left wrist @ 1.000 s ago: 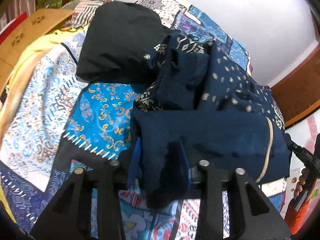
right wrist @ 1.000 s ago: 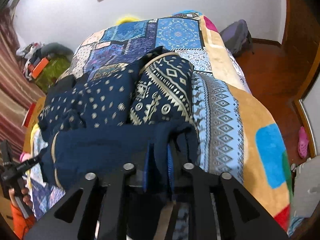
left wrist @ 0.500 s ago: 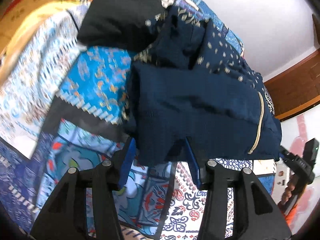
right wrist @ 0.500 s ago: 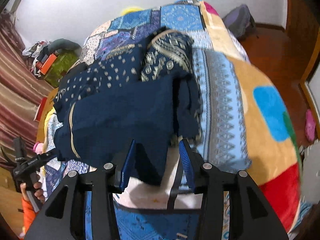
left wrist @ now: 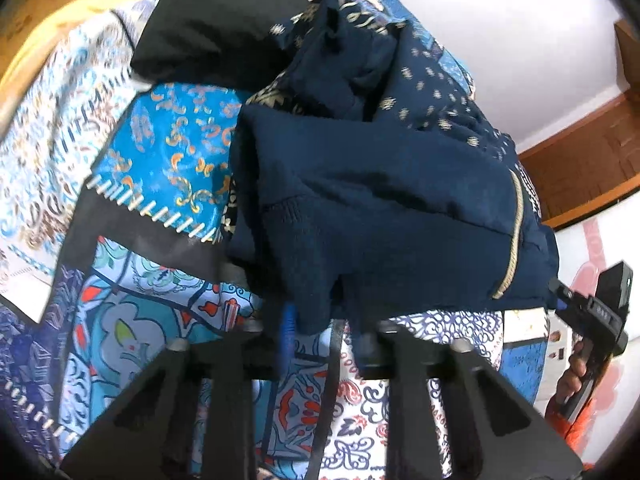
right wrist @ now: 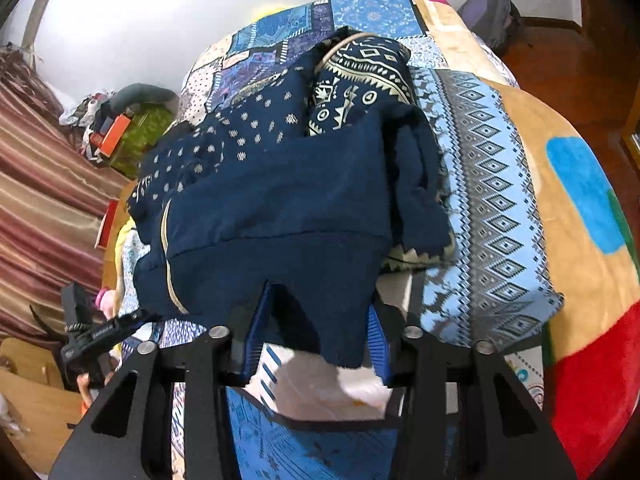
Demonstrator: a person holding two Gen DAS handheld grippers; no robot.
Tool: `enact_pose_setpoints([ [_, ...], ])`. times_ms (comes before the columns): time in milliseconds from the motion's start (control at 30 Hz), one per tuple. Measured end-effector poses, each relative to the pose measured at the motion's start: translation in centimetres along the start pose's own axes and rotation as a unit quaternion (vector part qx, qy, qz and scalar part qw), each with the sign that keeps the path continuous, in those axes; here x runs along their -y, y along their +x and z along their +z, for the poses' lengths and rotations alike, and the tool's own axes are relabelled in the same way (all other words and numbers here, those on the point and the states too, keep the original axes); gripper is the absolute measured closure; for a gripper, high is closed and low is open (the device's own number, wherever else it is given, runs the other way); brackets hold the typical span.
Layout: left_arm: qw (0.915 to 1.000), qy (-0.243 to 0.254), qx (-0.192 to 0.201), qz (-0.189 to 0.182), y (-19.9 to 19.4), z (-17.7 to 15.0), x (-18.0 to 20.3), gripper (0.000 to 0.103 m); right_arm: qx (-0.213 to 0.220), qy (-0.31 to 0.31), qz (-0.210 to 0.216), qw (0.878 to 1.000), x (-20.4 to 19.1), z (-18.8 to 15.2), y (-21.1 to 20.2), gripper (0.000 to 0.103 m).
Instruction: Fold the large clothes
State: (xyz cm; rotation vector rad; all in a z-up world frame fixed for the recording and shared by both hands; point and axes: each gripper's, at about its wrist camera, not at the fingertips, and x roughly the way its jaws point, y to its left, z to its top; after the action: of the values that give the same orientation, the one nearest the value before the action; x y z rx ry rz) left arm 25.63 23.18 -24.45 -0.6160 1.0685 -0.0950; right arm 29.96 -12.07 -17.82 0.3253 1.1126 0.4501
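A large navy garment [left wrist: 380, 208] with gold dots, a cream patterned panel and a cream cord lies folded in a thick bundle on the patchwork bedspread [left wrist: 132, 344]; it also shows in the right wrist view [right wrist: 288, 208]. My left gripper [left wrist: 320, 328] is open, its blue pads either side of the hem's near corner, which drapes between them. My right gripper [right wrist: 316, 332] is open too, with the opposite corner of the hem hanging loose between its pads. Each gripper shows at the edge of the other's view.
A black cloth [left wrist: 224, 20] lies on the bed beyond the garment. The bedspread [right wrist: 500, 200] drops off to a wooden floor on the right, where a purple backpack [right wrist: 488, 12] sits. Striped curtain [right wrist: 40, 184] and clutter stand at the left.
Both grippers were shut on the garment's hem a second ago. They opened and let it down on the bed, and have drawn back slightly.
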Motion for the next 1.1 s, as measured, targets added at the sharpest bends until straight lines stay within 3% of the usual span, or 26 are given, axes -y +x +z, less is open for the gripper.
enact_pose_setpoints([
  [100,0.9998,0.016,0.007,-0.004,-1.3,0.0,0.7,0.098,0.009,-0.007,0.001,1.0,-0.6,0.2,-0.2,0.094],
  [200,0.9987,0.039,0.029,-0.014,-3.4,0.2,2.0,0.099,0.025,-0.017,0.023,0.999,-1.5,0.8,-1.1,0.094],
  [300,0.9966,0.041,0.055,-0.046,-5.6,1.0,2.8,0.1,0.047,-0.025,0.045,0.998,-2.5,2.1,-2.5,0.095],
  [400,0.993,0.046,0.089,-0.063,-7.4,3.2,4.3,0.1,0.07,-0.036,0.059,0.995,-3.5,4.1,-3.6,0.095],
  [567,0.9851,0.062,0.146,-0.066,-9.7,8.4,7.2,0.1,0.125,-0.067,0.044,0.989,-5.2,8.2,-5.1,0.096],
  [667,0.9802,0.073,0.177,-0.049,-9.6,12.3,8.7,0.1,0.153,-0.069,0.035,0.985,-5.3,11.0,-5.2,0.098],
  [833,0.9814,0.071,0.178,-0.017,-5.8,16.8,8.8,0.1,0.164,-0.053,0.011,0.985,-3.7,15.0,-2.7,0.098],
  [1100,0.9821,0.09,0.145,0.079,2.3,19.8,7.4,0.099,0.104,-0.014,-0.029,0.994,0.8,17.9,4.9,0.098],
])
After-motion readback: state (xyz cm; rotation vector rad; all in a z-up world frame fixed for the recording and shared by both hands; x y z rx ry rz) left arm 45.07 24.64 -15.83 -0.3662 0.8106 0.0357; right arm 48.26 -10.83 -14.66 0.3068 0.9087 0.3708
